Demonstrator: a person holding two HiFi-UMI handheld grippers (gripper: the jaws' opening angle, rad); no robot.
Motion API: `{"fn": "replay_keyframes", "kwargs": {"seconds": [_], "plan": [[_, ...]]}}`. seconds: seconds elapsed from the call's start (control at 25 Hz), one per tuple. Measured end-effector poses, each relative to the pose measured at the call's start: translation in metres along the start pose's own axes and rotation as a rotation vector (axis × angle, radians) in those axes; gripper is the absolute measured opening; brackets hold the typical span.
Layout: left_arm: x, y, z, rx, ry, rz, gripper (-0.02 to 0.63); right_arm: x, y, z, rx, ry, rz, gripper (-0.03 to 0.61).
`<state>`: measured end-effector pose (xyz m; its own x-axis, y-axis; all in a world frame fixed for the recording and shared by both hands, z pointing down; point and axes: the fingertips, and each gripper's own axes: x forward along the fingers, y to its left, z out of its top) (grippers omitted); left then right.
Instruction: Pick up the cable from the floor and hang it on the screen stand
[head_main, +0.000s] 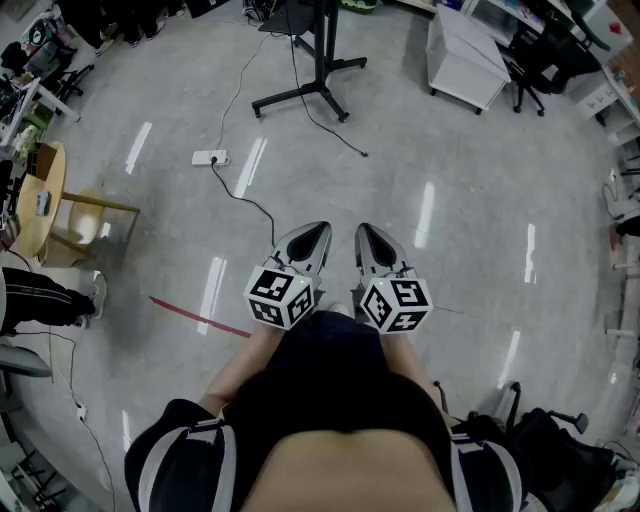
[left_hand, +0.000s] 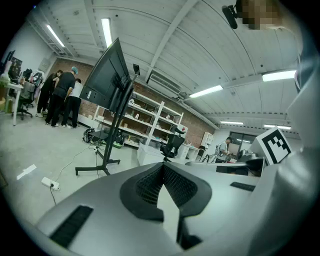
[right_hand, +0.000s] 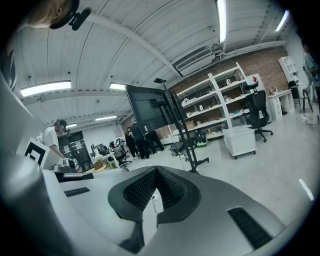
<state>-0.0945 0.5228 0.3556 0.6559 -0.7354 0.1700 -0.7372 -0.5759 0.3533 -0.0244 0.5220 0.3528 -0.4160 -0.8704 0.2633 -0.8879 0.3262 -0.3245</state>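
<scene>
Floor (head_main: 450, 130): pale grey and glossy, streaked with light reflections, with a red line at the left.
Screen stand (head_main: 318, 70): black pole on a splayed base at the top of the head view; the left gripper view shows it carrying a large dark screen (left_hand: 107, 75).
White cabinet (head_main: 465, 55): right of the stand, well apart from it.
Cable (head_main: 245, 195): black, lying on the floor, running from the power strip to a spot near the left claw's tip; nothing touches it.
Left claw (head_main: 320, 228): clenched, tips together, nothing between them, held beside the right one.
Right claw (head_main: 361, 230): clenched, nothing between its tips.
Power strip (head_main: 210, 157): white, lying on the floor left of the stand's base.
</scene>
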Motion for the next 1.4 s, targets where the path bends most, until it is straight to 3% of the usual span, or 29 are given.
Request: {"fn": "replay_keyframes", "kwargs": {"seconds": [0.52,0.76,1.04,1.4], "plan": [[0.011,-0.034,-0.021,-0.024,0.0,-0.011,0.006,-0.03,-0.02,-0.011,-0.004,-0.014,0.045,0.021],[0.014,-0.051,-0.036,-0.027,0.009,-0.001,0.006,-0.048,-0.043,-0.014,-0.003,-0.038,0.016,0.021],[0.016,-0.045,-0.043,-0.043,0.032,0.024,0.006,-0.051,-0.061,-0.011,-0.002,-0.067,-0.025,0.021],[0.063,-0.032,-0.034,-0.037,0.047,0.005,0.006,-0.021,-0.091,-0.011,0.029,-0.027,-0.041,0.021]]}}
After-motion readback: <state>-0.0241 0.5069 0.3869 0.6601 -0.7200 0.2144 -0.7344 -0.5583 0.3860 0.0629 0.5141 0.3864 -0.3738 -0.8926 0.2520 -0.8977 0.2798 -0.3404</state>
